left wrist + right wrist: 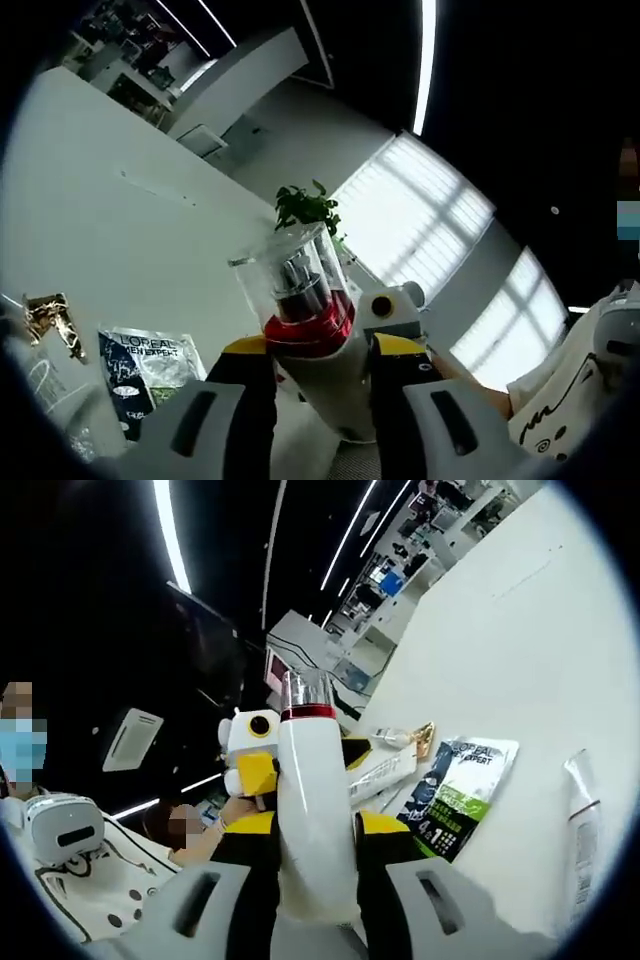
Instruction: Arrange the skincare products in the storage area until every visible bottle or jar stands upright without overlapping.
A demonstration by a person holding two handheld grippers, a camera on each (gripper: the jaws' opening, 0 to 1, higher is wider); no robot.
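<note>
- It looks like an open-plan office or lab: long ceiling light strips [428, 60] run across a dark ceiling.
- Broad white worktable [120, 200], tall bright windows [420, 220], a potted plant [305, 207].
- Cluttered desks [400, 570] stand in the distance.

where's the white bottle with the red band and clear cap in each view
Left gripper view: the white bottle with the red band and clear cap sits at centre-bottom, cap end pointing away, clamped between the left gripper.
Right gripper view: the same bottle stands at centre, its white body toward the camera, clamped between the right gripper.
Shared landmark: the black, white and green L'Oreal sachet on the white table.
</note>
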